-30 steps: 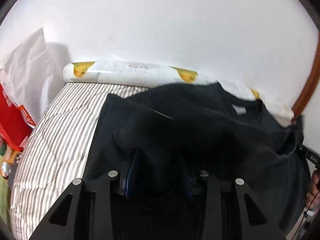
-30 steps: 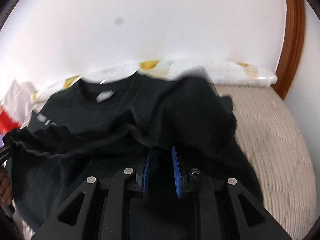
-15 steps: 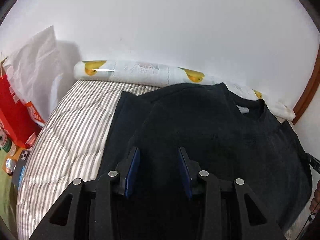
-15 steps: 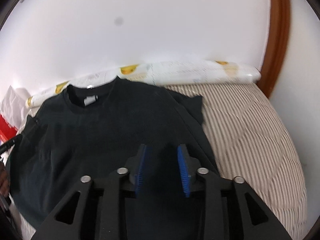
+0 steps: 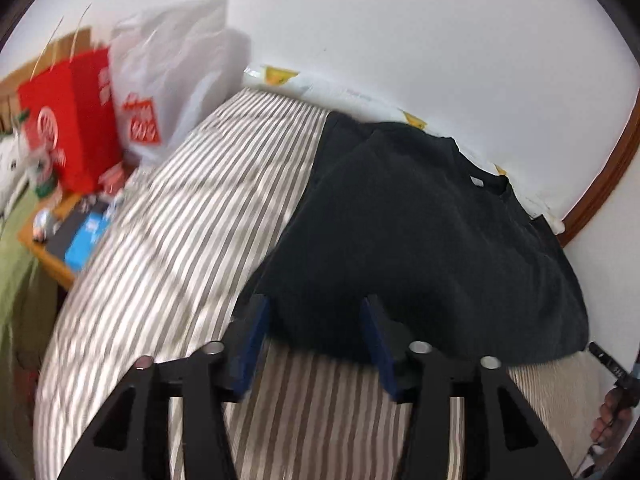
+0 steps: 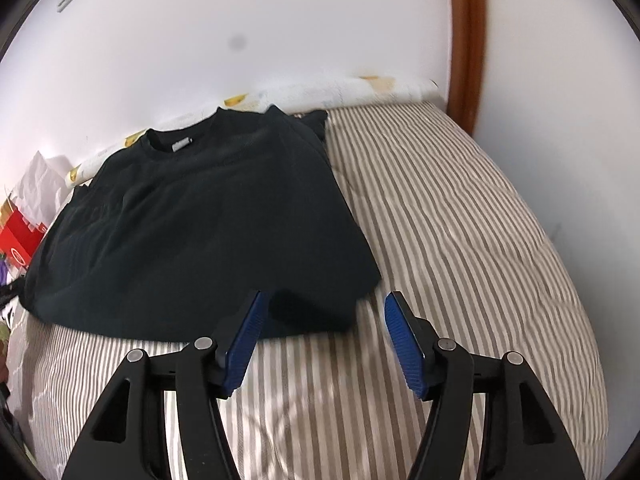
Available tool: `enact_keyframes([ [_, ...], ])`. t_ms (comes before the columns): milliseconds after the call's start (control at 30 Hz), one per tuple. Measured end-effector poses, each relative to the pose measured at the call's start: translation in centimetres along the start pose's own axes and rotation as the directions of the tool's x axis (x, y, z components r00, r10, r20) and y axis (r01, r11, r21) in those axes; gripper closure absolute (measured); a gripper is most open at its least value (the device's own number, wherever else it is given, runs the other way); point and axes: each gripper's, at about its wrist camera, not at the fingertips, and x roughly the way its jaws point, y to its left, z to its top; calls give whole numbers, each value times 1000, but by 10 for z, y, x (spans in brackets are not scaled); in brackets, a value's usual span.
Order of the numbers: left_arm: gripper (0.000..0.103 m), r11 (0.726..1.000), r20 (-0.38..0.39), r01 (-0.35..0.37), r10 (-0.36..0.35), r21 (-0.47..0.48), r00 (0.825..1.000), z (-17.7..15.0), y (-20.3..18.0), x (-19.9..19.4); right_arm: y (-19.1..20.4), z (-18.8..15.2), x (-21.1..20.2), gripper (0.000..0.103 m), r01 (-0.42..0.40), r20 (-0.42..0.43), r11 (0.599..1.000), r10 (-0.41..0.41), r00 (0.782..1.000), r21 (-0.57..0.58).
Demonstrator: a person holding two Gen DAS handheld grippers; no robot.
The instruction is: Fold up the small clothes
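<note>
**Black T-shirt lies on striped bed as both grippers open**

A black T-shirt point(image 6: 200, 220) lies spread on a striped mattress point(image 6: 460, 220), its collar toward a patterned bolster point(image 6: 320, 90) along the white wall. In the right wrist view, the right gripper point(image 6: 324, 320) hangs over the shirt's near hem, its blue jaws opening with a hem corner lying between them, unpinched; the shirt's bulk spreads toward 11 o'clock. In the left wrist view, the left gripper point(image 5: 316, 328) also has its jaws opening, the hem sitting between them at 12 o'clock, not clamped. A red paper bag point(image 5: 76, 120) and a white plastic bag point(image 5: 172, 68) stand at 10 o'clock beside the bed.
</note>
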Motion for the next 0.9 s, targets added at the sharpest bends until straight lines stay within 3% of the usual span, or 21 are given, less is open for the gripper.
enact_keyframes([
  [33, 38, 1000, 3, 9, -9, -9, 1000, -6, 3, -3, -2, -6, -2, 41, -7, -8, 1000, 7, 1000, 10],
  [200, 38, 996, -10, 71, -71, -53, 997, -19, 12, -3, -8, -27, -8, 41, -18, -29, 999, 19, 999, 30],
  [400, 39, 978, -27, 154, -159, -141, 987, -19, 16, 16, -7, -27, -4, 41, -32, -36, 998, 34, 999, 62],
  [733, 41, 975, 3, 164, -165, -153, 986, -2, 9, 33, -19, -8, 19, 40, -73, -38, 979, 82, 996, 188],
  [900, 54, 984, -3, 116, -118, -132, 993, 5, 2, 40, -23, 0, 34, 38, -109, -49, 965, 124, 991, 237],
])
